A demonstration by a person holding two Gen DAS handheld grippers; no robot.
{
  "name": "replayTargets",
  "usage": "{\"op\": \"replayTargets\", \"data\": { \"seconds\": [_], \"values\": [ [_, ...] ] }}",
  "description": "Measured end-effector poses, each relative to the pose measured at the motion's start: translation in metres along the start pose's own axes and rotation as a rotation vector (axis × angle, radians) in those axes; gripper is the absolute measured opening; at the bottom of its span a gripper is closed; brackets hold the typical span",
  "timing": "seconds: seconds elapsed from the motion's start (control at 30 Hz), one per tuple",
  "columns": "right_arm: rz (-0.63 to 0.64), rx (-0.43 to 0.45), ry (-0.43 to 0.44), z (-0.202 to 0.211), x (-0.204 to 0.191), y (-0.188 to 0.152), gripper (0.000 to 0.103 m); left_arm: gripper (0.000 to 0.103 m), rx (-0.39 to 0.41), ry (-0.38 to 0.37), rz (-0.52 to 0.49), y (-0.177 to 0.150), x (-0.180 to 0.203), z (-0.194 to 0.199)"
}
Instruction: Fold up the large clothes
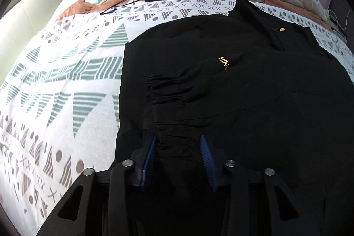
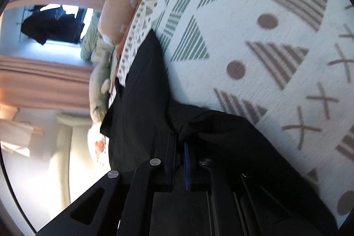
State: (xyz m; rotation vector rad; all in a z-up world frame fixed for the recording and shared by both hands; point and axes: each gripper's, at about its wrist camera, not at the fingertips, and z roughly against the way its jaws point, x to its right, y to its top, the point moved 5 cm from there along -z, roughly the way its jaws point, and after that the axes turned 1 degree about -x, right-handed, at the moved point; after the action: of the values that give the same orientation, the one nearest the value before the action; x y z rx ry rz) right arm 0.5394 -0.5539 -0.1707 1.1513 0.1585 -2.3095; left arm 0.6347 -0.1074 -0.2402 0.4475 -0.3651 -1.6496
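A black jacket (image 1: pixel 243 85) is lying spread on a patterned bedspread (image 1: pixel 66 81), sleeve cuff already folded across its front. Left of the jacket's gold lettering, the left gripper (image 1: pixel 179 147) is straddling the gathered hem, jaws partly spread, not visibly pinching. The right gripper (image 2: pixel 180 147) is pinching black cloth at the jacket's edge. Folding seems barely begun.

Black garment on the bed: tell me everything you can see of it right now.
The black garment is matte woven cloth with gold lettering, a small gold tag and gathered elastic cuffs. It lies mostly flat on the patterned bedspread, one sleeve folded across its body. The left gripper straddles a gathered band at its near edge; the right gripper is shut on a bunched fold.
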Motion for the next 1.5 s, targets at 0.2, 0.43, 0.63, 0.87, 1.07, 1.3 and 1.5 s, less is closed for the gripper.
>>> {"op": "replayTargets", "data": {
  "seconds": [0.2,0.43,0.63,0.87,1.07,1.3,1.5],
  "values": [
    [-0.026,0.017,0.007,0.005,0.003,0.005,0.006,0.031,-0.014,0.025,-0.036,-0.013,0.003,0.017],
    [0.008,-0.024,-0.015,0.011,-0.004,-0.002,0.046,0.033,0.007,0.021,-0.002,-0.013,-0.008,0.047],
    [0.1,-0.011,-0.062,0.029,-0.015,-0.019,0.068,0.092,0.101,-0.033,0.041,-0.022,-0.02,0.107],
    [0.179,0.029,-0.047,0.075,-0.031,-0.052,0.069,0.092,0.159,-0.042,0.055,-0.062,-0.034,0.172],
    [0.226,0.075,-0.075,0.113,-0.038,-0.087,0.069,0.092,0.209,-0.055,0.052,-0.104,-0.04,0.218],
    [0.241,0.135,-0.108,0.163,-0.038,-0.122,0.069,0.091,0.259,-0.117,0.129,-0.156,-0.052,0.265],
    [0.227,0.188,-0.166,0.209,-0.03,-0.141,0.069,0.092,0.305,-0.133,0.119,-0.191,-0.057,0.303]
  ]
}}
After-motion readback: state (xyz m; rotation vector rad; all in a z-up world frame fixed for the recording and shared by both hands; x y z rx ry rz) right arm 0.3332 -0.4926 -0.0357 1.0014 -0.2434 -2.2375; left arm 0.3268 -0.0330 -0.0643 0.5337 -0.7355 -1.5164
